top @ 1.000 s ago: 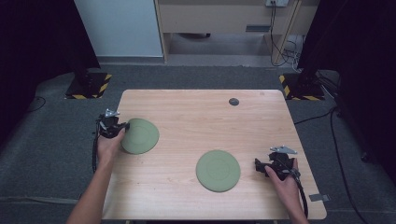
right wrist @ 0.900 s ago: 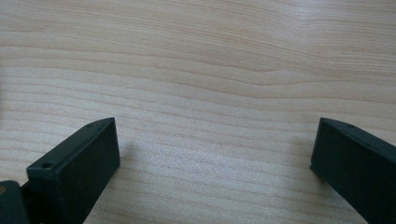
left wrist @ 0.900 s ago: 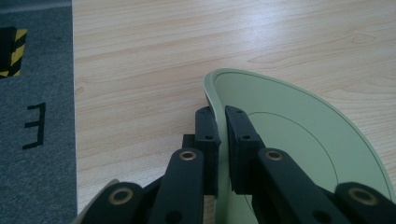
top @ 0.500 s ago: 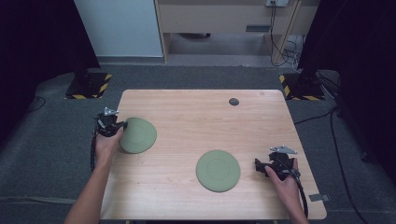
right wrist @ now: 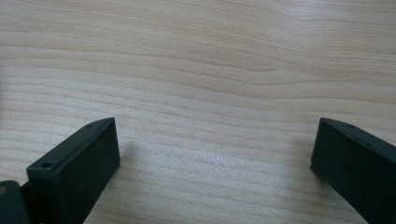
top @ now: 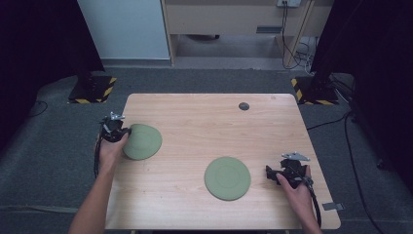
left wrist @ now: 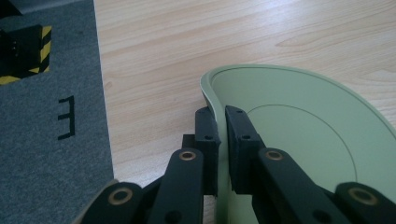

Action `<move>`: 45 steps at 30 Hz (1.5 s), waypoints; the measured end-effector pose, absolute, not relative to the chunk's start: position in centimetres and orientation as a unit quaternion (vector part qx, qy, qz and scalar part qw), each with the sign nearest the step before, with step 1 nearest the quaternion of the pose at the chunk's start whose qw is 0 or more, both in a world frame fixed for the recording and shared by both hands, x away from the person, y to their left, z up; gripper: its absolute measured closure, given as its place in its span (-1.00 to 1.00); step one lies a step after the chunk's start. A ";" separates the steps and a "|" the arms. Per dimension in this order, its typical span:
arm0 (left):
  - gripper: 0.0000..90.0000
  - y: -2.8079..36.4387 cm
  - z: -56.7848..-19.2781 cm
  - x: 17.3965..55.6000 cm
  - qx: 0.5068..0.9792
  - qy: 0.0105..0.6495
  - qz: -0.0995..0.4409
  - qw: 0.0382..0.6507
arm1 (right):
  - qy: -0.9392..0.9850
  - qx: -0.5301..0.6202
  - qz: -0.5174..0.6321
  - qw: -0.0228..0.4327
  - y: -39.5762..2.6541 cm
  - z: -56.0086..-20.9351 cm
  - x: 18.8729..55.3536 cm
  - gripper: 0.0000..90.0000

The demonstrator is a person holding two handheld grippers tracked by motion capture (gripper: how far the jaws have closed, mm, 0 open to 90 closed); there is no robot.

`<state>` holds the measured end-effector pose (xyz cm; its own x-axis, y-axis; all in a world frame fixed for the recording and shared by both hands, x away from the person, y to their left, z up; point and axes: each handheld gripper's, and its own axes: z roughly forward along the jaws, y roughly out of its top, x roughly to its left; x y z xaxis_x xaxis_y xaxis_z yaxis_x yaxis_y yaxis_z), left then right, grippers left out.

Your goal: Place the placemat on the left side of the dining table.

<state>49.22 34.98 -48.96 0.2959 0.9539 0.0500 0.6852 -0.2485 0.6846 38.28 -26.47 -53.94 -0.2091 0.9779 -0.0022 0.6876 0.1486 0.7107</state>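
Wooden table, floor mark "E", left gripper pinching green plate rim, right gripper spread wide

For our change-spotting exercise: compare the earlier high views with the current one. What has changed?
The left gripper, shut on the left plate's rim, has drawn it slightly toward the table's left edge. The other plate and the open right gripper stayed put.

Your high view looks forward and down from above your side, taking in the whole tabletop and the floor beyond. Your left tool's camera sits close, looking along its jaws at a green plate, the tabletop edge and grey floor, all shared with the high view. Your right tool's camera hovers just above bare wood.
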 end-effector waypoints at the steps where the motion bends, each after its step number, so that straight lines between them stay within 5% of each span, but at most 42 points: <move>1: 0.86 35.1 -49.0 49.3 0.753 0.545 0.236 0.283 | 0.718 0.580 0.299 0.243 -26.5 -53.9 38.3 -0.97; 18: 0.69 35.9 -49.7 49.7 0.753 0.552 0.224 0.281 | 0.719 0.579 0.299 0.242 -26.5 -53.9 38.3 -0.97; 20: 0.56 35.8 -49.8 49.7 0.750 0.555 0.235 0.273 | 0.720 0.578 0.299 0.242 -26.5 -53.9 38.2 -0.97; 24: -0.09 35.2 -49.8 49.7 0.747 0.553 0.250 0.272 | 0.721 0.577 0.299 0.242 -26.4 -53.9 38.2 -0.97; 31: -0.60 34.0 -49.2 49.5 0.748 0.542 0.245 0.294 | 0.721 0.577 0.299 0.241 -26.4 -53.9 38.2 -0.97; 37: -0.86 33.2 -48.8 49.2 0.743 0.551 0.235 0.299 | 0.723 0.574 0.300 0.240 -26.5 -53.9 38.1 -0.97; 45: -0.86 31.8 -48.0 48.6 0.738 0.549 0.232 0.316 | 0.723 0.574 0.300 0.240 -26.5 -53.9 38.1 -0.97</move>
<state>48.57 31.76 -48.01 0.2902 0.9570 -0.0048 0.6634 -0.1975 0.7217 38.13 -26.47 -53.93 -0.2259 0.9741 -0.0028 0.6858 0.1611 0.7098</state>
